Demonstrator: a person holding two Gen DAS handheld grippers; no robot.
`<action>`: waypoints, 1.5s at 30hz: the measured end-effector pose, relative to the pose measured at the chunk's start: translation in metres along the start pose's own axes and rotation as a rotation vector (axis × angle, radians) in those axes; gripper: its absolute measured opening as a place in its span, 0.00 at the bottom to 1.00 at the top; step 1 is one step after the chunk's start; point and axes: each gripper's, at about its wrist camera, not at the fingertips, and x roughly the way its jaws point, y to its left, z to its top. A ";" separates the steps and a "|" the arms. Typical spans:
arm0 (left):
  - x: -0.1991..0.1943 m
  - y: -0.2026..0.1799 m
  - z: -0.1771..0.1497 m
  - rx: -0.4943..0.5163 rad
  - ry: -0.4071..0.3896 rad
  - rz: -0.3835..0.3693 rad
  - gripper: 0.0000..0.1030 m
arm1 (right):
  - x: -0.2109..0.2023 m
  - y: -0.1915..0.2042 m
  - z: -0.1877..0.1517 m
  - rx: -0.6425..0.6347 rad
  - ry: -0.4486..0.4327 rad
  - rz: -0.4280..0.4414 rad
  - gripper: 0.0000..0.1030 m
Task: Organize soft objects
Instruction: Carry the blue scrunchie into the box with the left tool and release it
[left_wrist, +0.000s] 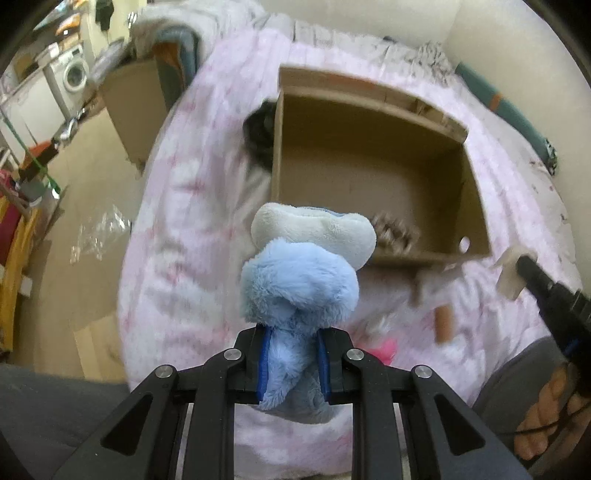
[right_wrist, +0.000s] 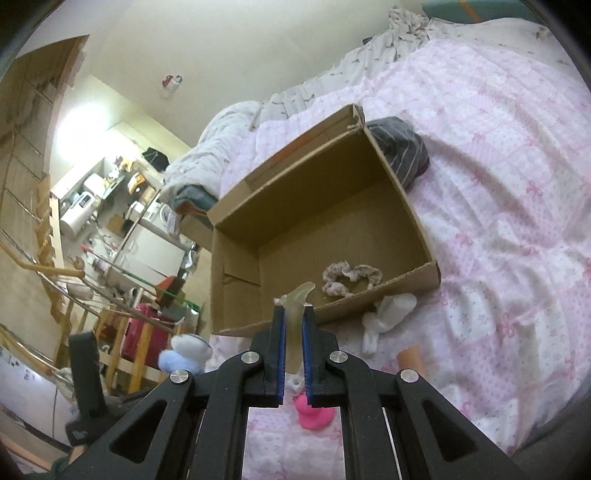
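Two grips are loaded at once. The left gripper (left_wrist: 293, 360) is clamped on the lower body of a blue plush toy (left_wrist: 297, 280), whose white muzzle end sticks up past the pads and hangs just short of the near wall of the cardboard box (left_wrist: 373, 162). The right gripper (right_wrist: 293, 345) is closed on a pale, translucent soft piece (right_wrist: 298, 301), a thin strip of it standing up between the blue pads; what it is exactly I cannot tell.

Beyond the jaws, the open box sits on a pink patterned quilt (right_wrist: 498, 206), with a beige scrunchie (right_wrist: 351, 278) already lying on its floor near the front wall. Still loose on the quilt in front of the box are a white crumpled soft item (right_wrist: 388, 314), a pink rubbery toy (right_wrist: 314, 411) and a tan cylinder (right_wrist: 410, 356).

The risks, as I judge them: the plush is pinched low, so its heavy top could flop and catch the box rim; the thin translucent piece could slip from the pads; and both hands converging on one opening could collide.
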 end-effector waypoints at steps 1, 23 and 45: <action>-0.003 -0.003 0.005 0.007 -0.015 -0.003 0.18 | -0.003 0.002 0.001 0.001 -0.010 0.008 0.09; 0.057 -0.023 0.089 0.031 -0.031 -0.041 0.19 | 0.053 0.021 0.079 -0.164 0.048 -0.079 0.09; 0.095 -0.028 0.083 0.017 -0.039 -0.025 0.20 | 0.112 -0.025 0.057 -0.100 0.211 -0.205 0.10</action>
